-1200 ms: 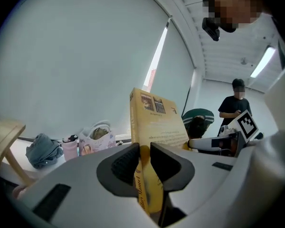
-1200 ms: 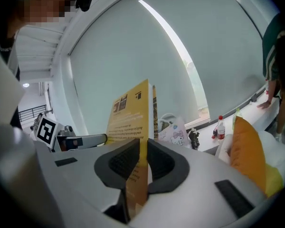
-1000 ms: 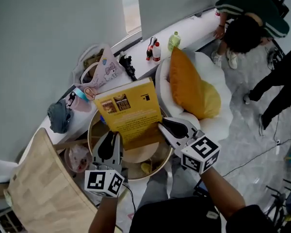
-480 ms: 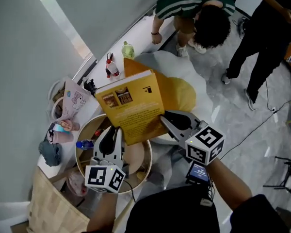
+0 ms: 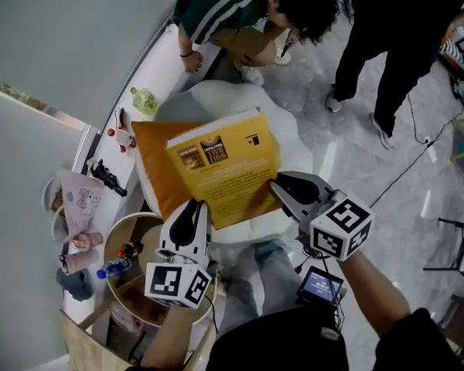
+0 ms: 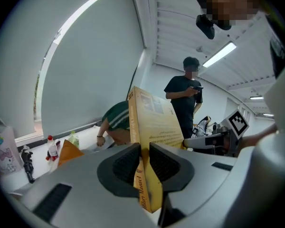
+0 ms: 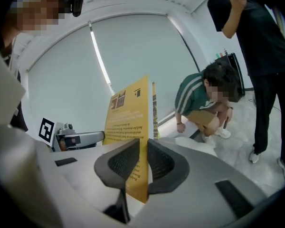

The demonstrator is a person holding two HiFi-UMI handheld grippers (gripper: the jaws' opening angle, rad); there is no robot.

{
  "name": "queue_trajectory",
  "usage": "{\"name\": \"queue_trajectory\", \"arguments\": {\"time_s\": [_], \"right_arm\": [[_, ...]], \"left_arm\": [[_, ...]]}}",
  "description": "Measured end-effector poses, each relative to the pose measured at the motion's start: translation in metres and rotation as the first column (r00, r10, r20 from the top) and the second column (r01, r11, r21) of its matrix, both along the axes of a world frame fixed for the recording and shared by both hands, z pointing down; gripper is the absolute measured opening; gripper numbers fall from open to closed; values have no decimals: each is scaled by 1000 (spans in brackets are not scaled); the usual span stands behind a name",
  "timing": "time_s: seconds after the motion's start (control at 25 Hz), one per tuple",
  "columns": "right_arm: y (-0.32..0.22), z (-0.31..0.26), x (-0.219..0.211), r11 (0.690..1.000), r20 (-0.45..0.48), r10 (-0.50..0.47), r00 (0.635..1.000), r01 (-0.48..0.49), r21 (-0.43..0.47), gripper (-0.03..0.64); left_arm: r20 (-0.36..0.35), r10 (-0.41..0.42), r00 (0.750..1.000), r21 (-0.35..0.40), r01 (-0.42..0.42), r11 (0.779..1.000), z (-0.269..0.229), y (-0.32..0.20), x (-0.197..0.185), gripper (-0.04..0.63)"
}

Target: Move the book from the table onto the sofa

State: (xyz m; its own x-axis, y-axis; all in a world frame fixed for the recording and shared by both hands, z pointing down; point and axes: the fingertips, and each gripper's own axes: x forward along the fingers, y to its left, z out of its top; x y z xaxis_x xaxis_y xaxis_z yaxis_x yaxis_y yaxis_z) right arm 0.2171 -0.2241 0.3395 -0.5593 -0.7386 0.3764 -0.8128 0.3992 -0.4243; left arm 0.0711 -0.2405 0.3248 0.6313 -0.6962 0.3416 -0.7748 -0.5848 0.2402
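The yellow book is held in the air between both grippers, cover up, over the orange cushion on the white sofa. My left gripper is shut on the book's near left edge; its jaws have just been closing with the book between them. My right gripper is shut on the near right edge. In the left gripper view the book stands clamped between the pads of the left gripper. The right gripper view shows the same book pinched in the right gripper.
The round wooden table lies at lower left with a blue-capped bottle on it. Bottles stand on the white window ledge. A crouching person in a green striped top and a standing person in black are beyond the sofa.
Both grippers have carried the book from above the round table over to the orange cushion and white sofa. The table now lies at the lower left of the head view.
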Motion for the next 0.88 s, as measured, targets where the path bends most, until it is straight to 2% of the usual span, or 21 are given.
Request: {"name": "queue_trajectory", "arguments": {"time_s": [0.08,0.24,0.36,0.52,0.72,0.88], "right_arm": [[-4,16,17,999,-9,31,999,-32,-26,60],[-7,52,24,994,-34,78,996,-80,-79,58],[-14,99,52,987,-19,91,996,-93,-134,57],[-36,158,93,978,5,100,995,-97,-182,57],[-40,231,92,970,10,97,995,-92,-227,57],[-48,292,99,950,27,113,993,-100,-297,58]], "left_arm": [[0,29,1000,-27,-29,999,19,-10,18,72],[-17,96,995,-76,-97,992,63,-24,27,72],[12,134,991,-151,-131,980,114,-32,57,72],[67,148,987,-217,-131,967,171,-53,99,72],[100,153,983,-272,-121,955,241,-59,98,72],[114,137,984,-339,-92,936,300,-68,106,74]]}}
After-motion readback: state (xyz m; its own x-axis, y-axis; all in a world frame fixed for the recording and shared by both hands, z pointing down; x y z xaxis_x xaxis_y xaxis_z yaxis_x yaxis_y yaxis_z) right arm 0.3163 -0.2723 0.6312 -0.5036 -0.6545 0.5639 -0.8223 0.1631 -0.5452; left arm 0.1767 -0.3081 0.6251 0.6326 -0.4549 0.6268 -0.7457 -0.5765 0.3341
